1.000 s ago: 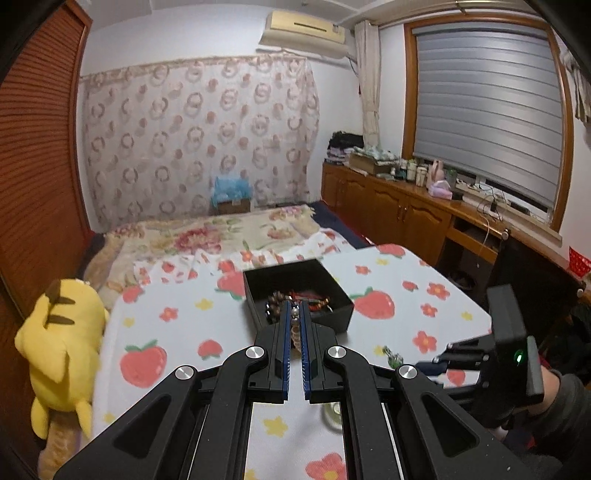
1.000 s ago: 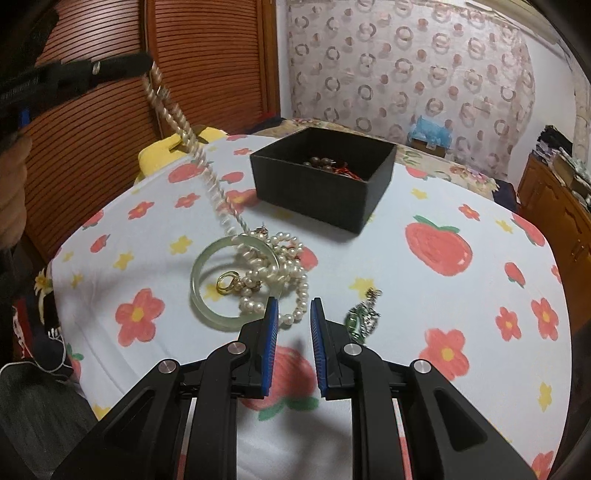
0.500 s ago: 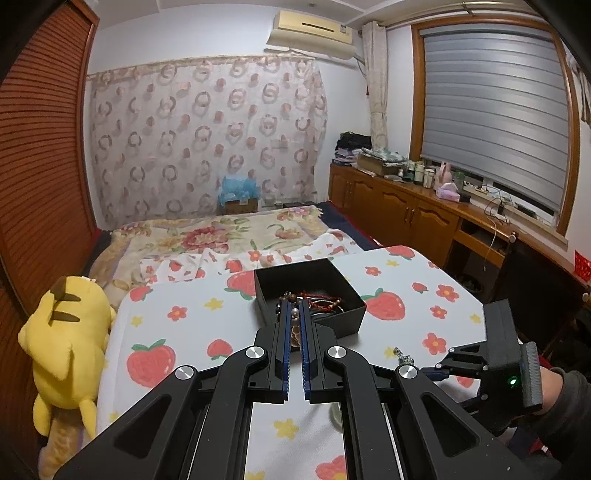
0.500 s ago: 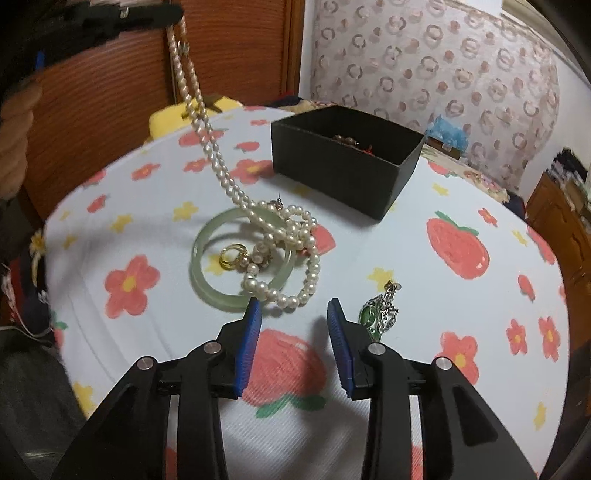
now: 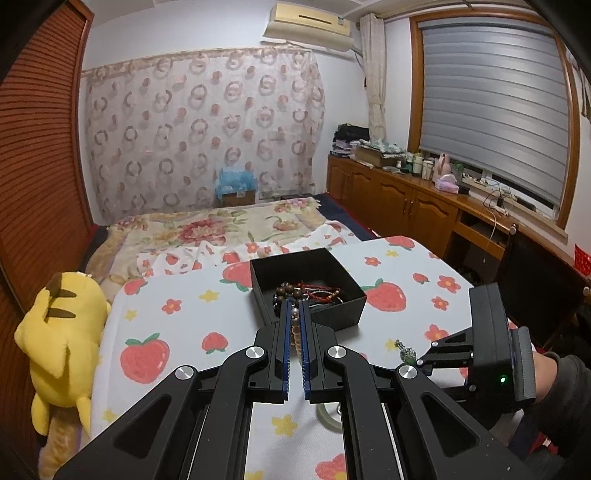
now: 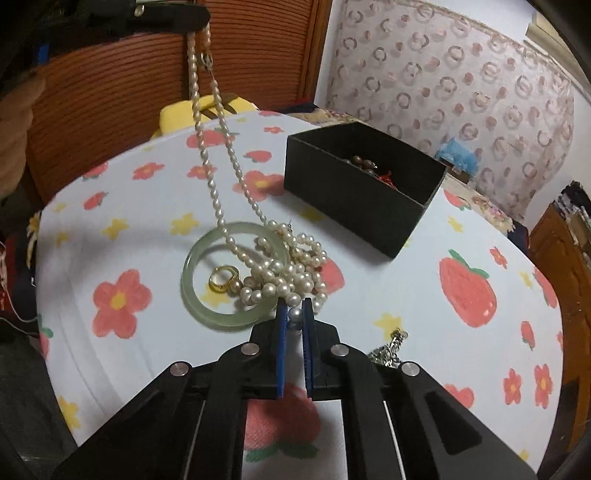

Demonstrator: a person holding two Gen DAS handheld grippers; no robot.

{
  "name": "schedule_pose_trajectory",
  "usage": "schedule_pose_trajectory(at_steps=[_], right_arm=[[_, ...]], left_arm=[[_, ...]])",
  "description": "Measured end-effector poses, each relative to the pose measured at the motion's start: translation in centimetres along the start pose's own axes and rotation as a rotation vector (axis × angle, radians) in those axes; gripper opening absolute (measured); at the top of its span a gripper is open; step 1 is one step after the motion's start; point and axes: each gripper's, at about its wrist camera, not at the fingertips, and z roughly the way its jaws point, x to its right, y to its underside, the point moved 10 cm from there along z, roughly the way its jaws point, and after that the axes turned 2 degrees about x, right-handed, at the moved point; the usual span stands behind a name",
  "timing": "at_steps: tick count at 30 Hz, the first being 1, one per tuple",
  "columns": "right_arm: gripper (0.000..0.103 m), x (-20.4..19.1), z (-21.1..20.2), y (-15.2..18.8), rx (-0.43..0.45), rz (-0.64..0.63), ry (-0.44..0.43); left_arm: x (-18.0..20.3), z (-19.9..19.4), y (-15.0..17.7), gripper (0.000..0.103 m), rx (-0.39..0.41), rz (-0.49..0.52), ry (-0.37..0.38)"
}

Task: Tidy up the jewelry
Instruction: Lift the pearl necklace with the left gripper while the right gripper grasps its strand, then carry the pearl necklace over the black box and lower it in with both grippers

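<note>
Left gripper (image 5: pixel 294 321) pinched on long white pearl necklace (image 6: pixel 214 177), right gripper (image 6: pixel 293 314) pinched on its near end, to lift into far black box (image 6: pixel 362 199).

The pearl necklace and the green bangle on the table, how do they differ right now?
The pearl necklace is a white beaded strand; the green bangle is one smooth, rigid, pale ring. The necklace is partly lifted, one end held high by the left gripper and its lower end pinched by the right gripper, while the bangle lies flat. Both are outside the black box, with pearls heaped over the bangle.
</note>
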Motion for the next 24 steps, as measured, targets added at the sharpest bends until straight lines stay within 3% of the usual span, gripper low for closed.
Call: schedule_pose_trajectory(at_steps=[9, 16, 24], right_arm=[[0.008, 2.3, -3.9, -3.4, 0.135, 0.082, 0.031], [0.008, 4.0, -6.8, -5.1, 0.201, 0.094, 0.068], [0.008, 5.8, -8.8, -7.1, 0.259, 0.110, 0.102]], left_arm=[[-0.2, -0.4, -2.5, 0.004, 0.054, 0.012, -0.020], [-0.5, -1.8, -6.4, 0.004, 0.124, 0.013, -0.042], [-0.9, -2.1, -8.1, 0.004, 0.151, 0.000, -0.046]])
